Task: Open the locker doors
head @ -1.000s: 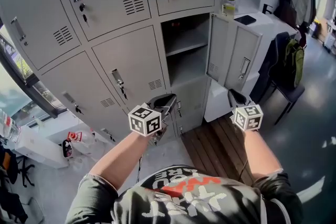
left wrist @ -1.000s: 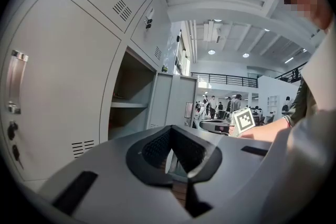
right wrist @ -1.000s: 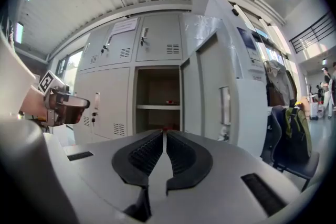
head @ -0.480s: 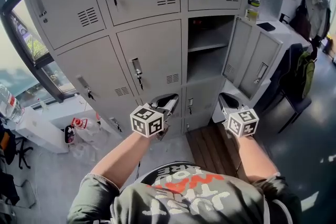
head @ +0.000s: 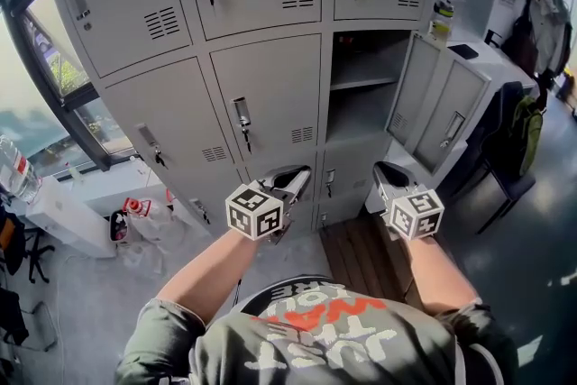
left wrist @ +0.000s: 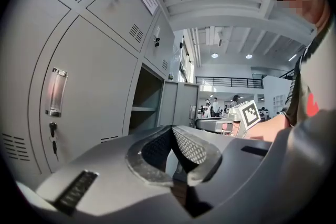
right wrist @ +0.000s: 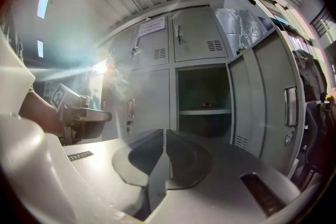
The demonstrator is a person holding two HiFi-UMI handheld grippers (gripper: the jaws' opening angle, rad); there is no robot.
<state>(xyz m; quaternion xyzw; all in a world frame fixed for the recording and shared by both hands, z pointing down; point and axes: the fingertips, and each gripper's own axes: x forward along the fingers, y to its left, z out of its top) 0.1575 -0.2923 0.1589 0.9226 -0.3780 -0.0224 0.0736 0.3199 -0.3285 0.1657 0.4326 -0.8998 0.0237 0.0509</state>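
Just short of the grey lockers (head: 266,95), the left tongs (head: 296,178) and right tongs (head: 389,174) are both pressed shut, gripping nothing. One middle-row door (head: 446,108) at the right stands open on a shelf (head: 359,82); its neighbours are closed. The person's arms (head: 212,270) hide much of the bottom row, and glare washes out the left of the right gripper view.

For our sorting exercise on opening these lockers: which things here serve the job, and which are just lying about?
Job: closed locker door, open locker door, left tool, right tool.
Lying about: chair, bags on the floor, bottle.
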